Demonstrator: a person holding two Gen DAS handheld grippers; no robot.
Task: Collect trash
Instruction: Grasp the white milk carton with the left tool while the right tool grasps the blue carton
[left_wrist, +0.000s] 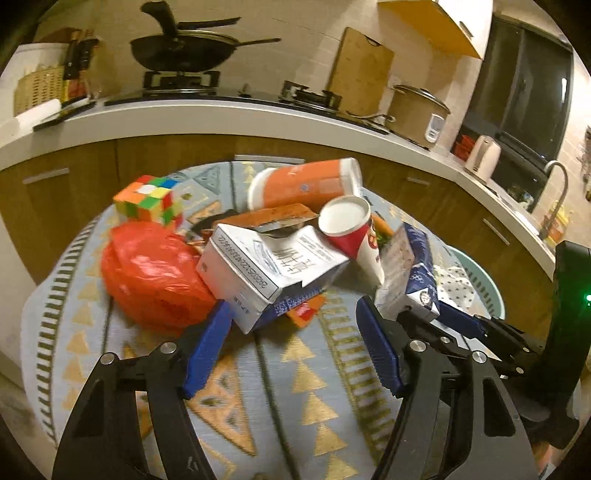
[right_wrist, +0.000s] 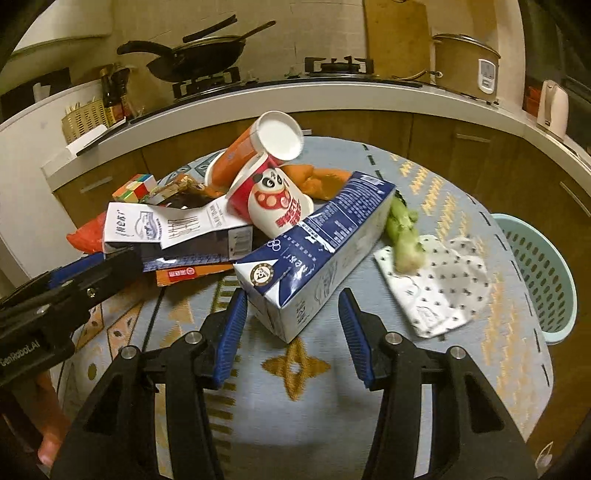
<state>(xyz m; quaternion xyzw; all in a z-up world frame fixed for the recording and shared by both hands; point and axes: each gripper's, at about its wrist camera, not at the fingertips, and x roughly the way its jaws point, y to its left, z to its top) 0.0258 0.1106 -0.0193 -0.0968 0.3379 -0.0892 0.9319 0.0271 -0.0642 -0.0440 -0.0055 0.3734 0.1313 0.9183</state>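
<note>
A heap of trash lies on a round table with a patterned cloth (left_wrist: 295, 387). In it are a crushed white carton (left_wrist: 258, 266), a red plastic bag (left_wrist: 155, 273), a red-and-white paper cup (left_wrist: 351, 229) and an orange tube (left_wrist: 303, 184). My left gripper (left_wrist: 295, 325) is open. The white carton's lower corner lies just inside its left finger (left_wrist: 207, 347), and the other pad is well apart from it. My right gripper (right_wrist: 291, 299) is shut on the near end of a blue-and-white milk carton (right_wrist: 314, 254), which leans on the heap.
A pale green perforated basket (right_wrist: 535, 266) stands past the table's right edge. A dotted paper wrapper (right_wrist: 436, 291) and a green vegetable stalk (right_wrist: 402, 232) lie on the cloth's right side. A colour cube (left_wrist: 147, 199) sits behind the bag. A kitchen counter curves behind.
</note>
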